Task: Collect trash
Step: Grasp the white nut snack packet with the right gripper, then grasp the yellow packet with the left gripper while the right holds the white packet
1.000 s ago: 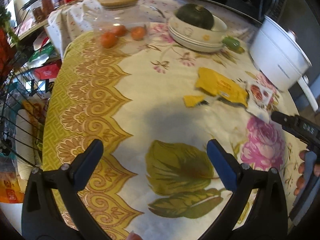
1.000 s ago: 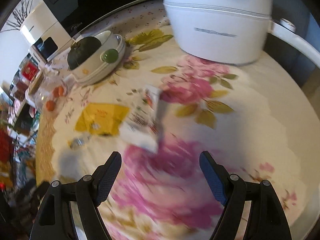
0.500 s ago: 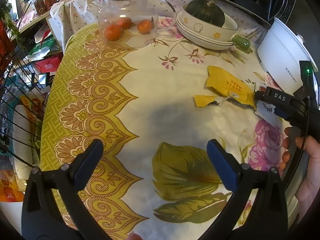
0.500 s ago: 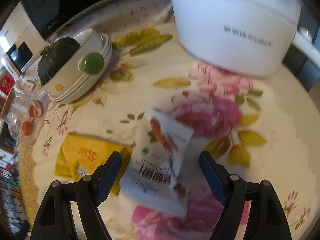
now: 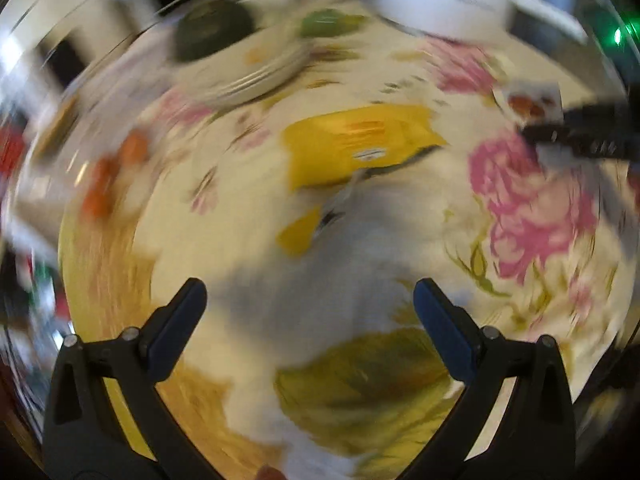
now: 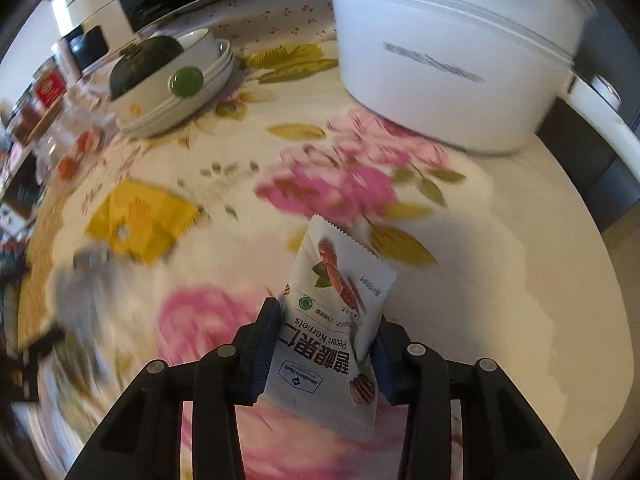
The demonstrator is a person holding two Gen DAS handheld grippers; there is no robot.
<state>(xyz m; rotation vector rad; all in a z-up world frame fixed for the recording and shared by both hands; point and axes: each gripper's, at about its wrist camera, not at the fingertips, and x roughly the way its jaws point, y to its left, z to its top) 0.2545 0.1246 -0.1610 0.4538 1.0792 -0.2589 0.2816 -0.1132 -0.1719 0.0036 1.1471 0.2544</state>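
Observation:
My right gripper (image 6: pixel 324 344) is shut on a white pecan-kernel wrapper (image 6: pixel 336 300) and holds it just above the floral tablecloth; the wrapper also shows at the far right of the blurred left wrist view (image 5: pixel 532 98). A yellow wrapper (image 5: pixel 356 144) lies on the cloth ahead of my left gripper (image 5: pixel 308 312), with a small torn yellow piece (image 5: pixel 298 232) nearer to it. The yellow wrapper also shows at the left of the right wrist view (image 6: pixel 140 220). My left gripper is open and empty above the cloth.
A large white pot (image 6: pixel 452 52) stands at the back right. Stacked white bowls (image 6: pixel 180 92) with a dark squash and a green knob stand at the back left. A glass jar with orange fruit (image 6: pixel 76 148) is at the far left.
My right gripper closed on the white wrapper and lifted it. My left gripper swung fast to the right toward the yellow wrapper, which blurs its view.

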